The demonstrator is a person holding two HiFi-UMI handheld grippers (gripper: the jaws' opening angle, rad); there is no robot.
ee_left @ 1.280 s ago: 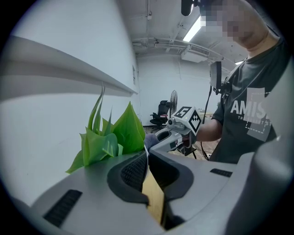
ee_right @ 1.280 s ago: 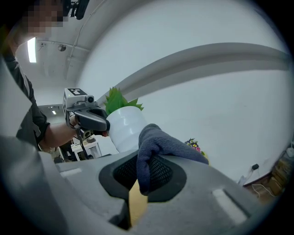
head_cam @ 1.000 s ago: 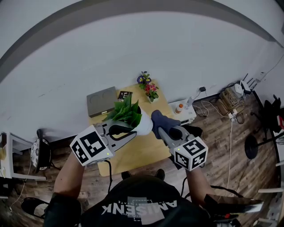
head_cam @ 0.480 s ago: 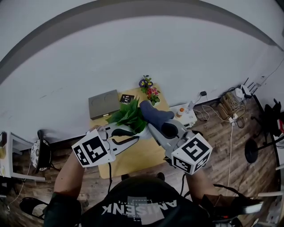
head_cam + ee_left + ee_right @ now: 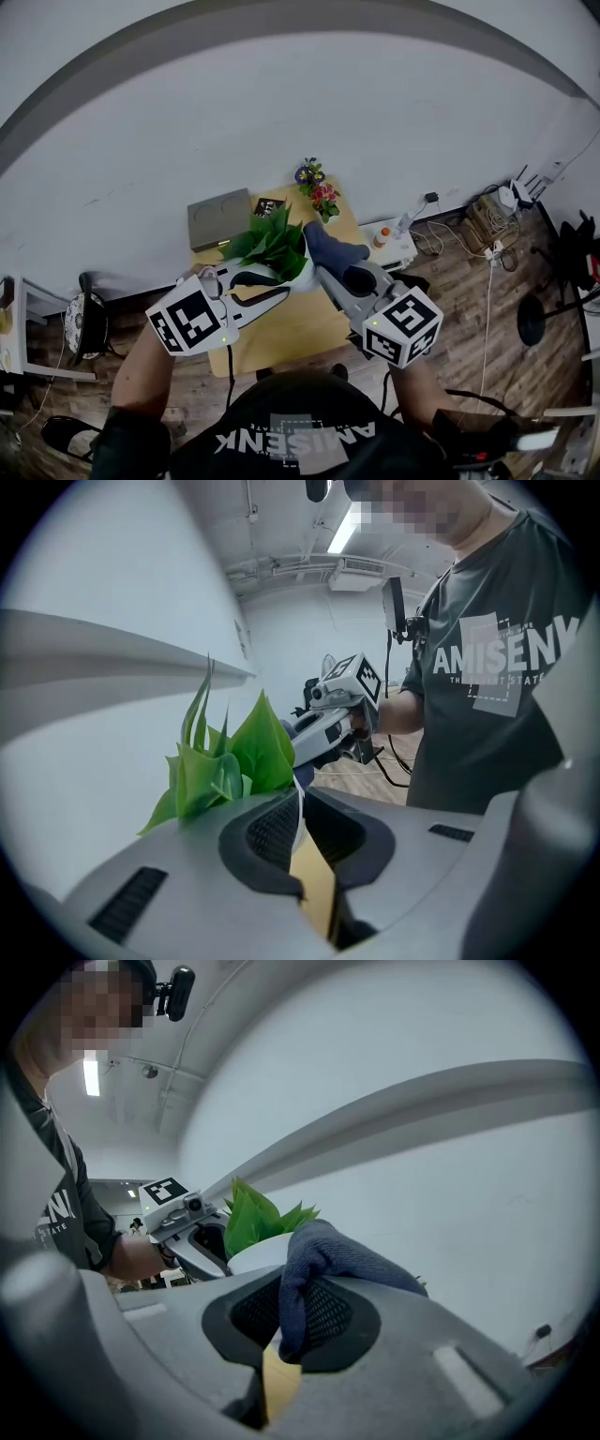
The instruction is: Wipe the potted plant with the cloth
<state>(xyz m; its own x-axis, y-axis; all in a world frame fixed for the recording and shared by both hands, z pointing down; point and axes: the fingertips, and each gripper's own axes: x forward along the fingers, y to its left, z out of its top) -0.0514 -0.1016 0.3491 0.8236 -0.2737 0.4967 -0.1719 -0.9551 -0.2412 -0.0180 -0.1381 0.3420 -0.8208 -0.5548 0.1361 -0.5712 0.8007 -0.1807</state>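
The potted plant has broad green leaves (image 5: 270, 244) in a white pot (image 5: 304, 276), over the yellow table (image 5: 281, 330). My left gripper (image 5: 287, 278) is shut on the pot's thin white rim (image 5: 300, 810), with the leaves (image 5: 223, 761) just past its jaws. My right gripper (image 5: 324, 270) is shut on a dark blue cloth (image 5: 334, 251). The bunched cloth (image 5: 323, 1258) bulges out of its jaws, against the pot (image 5: 261, 1254) just below the leaves (image 5: 257, 1217). Whether the pot rests on the table I cannot tell.
A grey box (image 5: 217, 217), a small dark item (image 5: 266, 203) and a little flower pot (image 5: 317, 191) stand at the table's far edge by the white wall. A low white unit with a bottle (image 5: 380, 231) and cables lies on the floor to the right.
My right gripper has risen with the cloth, from the pot's side up toward the leaves. The left gripper has rolled a little while staying in place on the rim.
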